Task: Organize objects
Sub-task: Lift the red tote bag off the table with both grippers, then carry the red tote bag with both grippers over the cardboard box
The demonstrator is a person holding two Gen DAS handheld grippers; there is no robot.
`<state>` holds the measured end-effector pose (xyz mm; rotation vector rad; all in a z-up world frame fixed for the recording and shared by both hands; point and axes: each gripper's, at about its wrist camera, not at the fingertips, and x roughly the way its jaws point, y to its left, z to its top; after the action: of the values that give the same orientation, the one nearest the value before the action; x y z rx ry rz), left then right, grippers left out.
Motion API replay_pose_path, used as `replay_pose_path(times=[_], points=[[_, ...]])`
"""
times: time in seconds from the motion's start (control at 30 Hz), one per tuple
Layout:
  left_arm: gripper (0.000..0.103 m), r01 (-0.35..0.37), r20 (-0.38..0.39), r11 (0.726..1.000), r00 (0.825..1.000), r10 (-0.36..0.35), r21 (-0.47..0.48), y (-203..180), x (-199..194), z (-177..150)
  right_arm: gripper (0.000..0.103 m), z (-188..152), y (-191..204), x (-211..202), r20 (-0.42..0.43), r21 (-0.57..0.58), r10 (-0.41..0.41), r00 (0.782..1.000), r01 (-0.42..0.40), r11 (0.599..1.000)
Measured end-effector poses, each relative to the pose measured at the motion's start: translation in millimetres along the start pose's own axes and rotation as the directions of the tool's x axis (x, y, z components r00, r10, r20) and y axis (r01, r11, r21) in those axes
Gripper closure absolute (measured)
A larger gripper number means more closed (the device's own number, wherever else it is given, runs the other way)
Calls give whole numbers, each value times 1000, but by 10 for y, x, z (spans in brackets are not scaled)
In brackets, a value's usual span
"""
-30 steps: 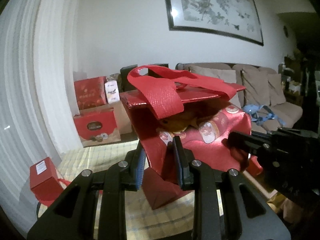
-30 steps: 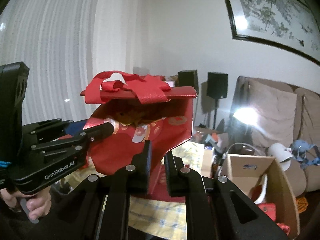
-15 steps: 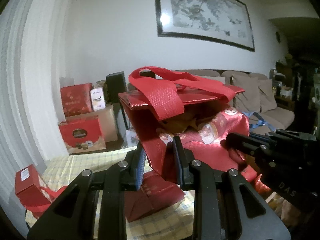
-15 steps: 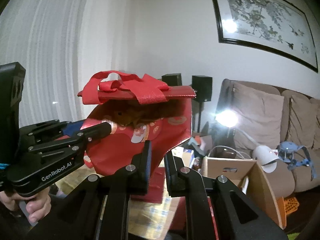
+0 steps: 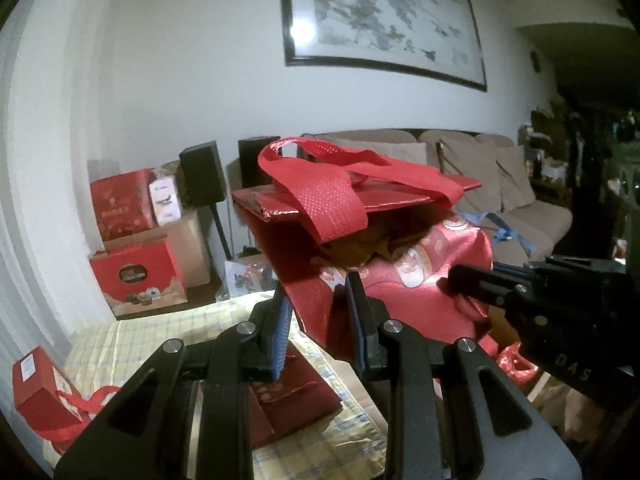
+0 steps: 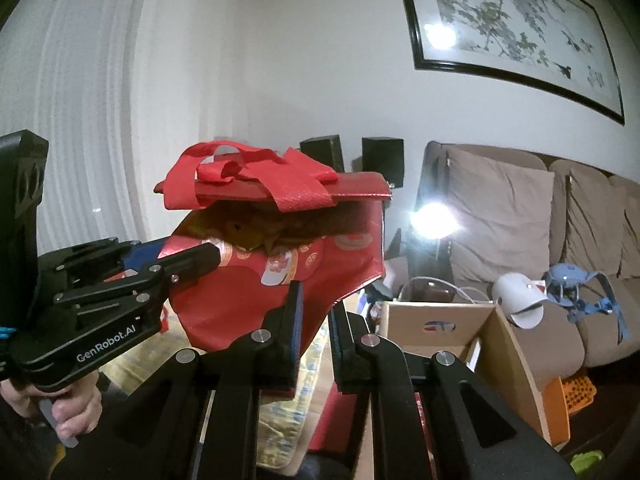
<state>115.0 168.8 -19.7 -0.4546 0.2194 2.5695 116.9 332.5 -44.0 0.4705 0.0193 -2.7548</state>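
Well, it's a dim living room: a white wall with a long framed painting (image 5: 380, 28), a brown sofa (image 5: 500, 184) with cushions beneath it, two black speakers (image 6: 352, 156) in the corner, and pale curtains (image 6: 80, 120) off to one side. Low down is a surface under a yellow checked cloth (image 5: 132, 332), with a flat dark red bag (image 5: 296, 404) and a small red box (image 5: 36, 392) lying on it. Red gift boxes (image 5: 132, 276) are stacked against the wall, and an open cardboard box (image 6: 460, 332) stands by the sofa.

Between the two claws hangs a red bag (image 5: 400, 280), clear of the cloth. The left gripper (image 5: 316, 312) has its blue-padded jaws narrowly apart, pinching the bag's near side wall. The right gripper (image 6: 316, 312) is nearly closed, nipping the lower edge on the other side.

Compared with a second ago, the whole carry has swung across the room: the painting and sofa sit more centrally behind the bag, and the cardboard box now fills more of the right camera's view. Both grips look unchanged.

The bag hangs upright, mouth upward, its stiff top flap lying roughly level with the handles (image 6: 240, 176) draped over it; its long axis runs from one claw to the other.
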Motion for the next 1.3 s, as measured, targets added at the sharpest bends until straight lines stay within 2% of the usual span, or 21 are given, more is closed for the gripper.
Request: replay_pose_path(times=[0.23, 0.6, 1.3], points=[[79, 23, 11, 999, 1000, -24, 25, -217, 140, 53, 92, -4, -170, -25, -10, 4, -40, 999, 40, 999], [78, 71, -46, 997, 996, -72, -14, -366, 396, 40, 92, -66, -435, 15, -59, 27, -86, 995, 88, 996], [79, 110, -33, 994, 993, -110, -2, -731, 507, 233, 91, -57, -791, -149, -40, 63, -150, 988, 152, 986]])
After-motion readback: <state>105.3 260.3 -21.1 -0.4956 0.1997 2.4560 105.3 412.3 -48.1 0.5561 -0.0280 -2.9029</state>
